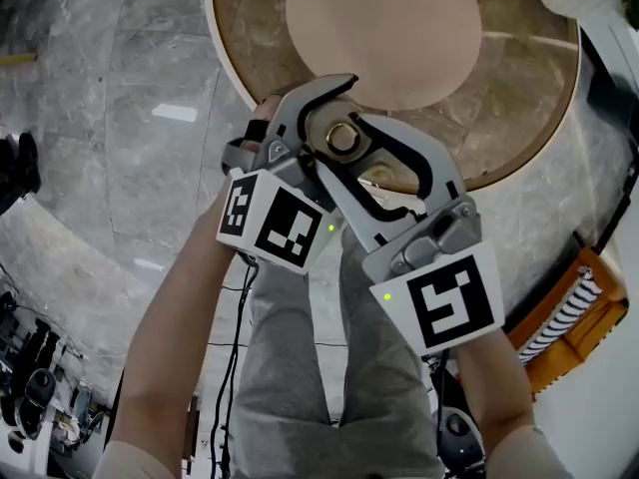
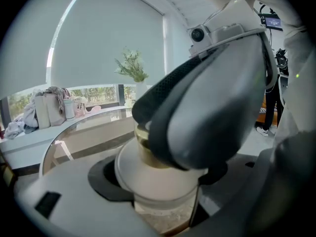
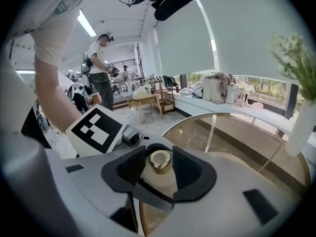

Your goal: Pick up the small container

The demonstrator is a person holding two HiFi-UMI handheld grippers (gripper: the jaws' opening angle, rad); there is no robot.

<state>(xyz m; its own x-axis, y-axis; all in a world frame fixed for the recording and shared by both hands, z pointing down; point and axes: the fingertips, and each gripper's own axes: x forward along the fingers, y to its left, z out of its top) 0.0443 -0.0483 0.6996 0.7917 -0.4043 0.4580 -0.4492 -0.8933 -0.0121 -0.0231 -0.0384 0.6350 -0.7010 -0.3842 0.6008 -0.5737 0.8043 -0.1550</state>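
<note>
The small container (image 1: pixel 342 138) is a round frosted jar with a golden neck, held up over the near edge of the round table (image 1: pixel 544 98). My left gripper (image 1: pixel 334 118) is shut on it: in the left gripper view the jar body (image 2: pixel 148 179) sits wedged between the two dark pads. My right gripper (image 1: pixel 351 160) comes in from the right and its jaws stand on either side of the golden neck (image 3: pixel 160 160) with a gap on both sides, so it is open. One right fingertip (image 2: pixel 207 117) hides the top of the jar in the left gripper view.
The glass-topped table carries a beige disc (image 1: pixel 384 28). Grey marble floor (image 1: pixel 120 118) lies on the left. An orange frame (image 1: pixel 574 322) stands at the lower right. A vase with green sprigs (image 3: pixel 301 122), bags on a window bench (image 3: pixel 217 90) and a standing person (image 3: pixel 101 78) are further off.
</note>
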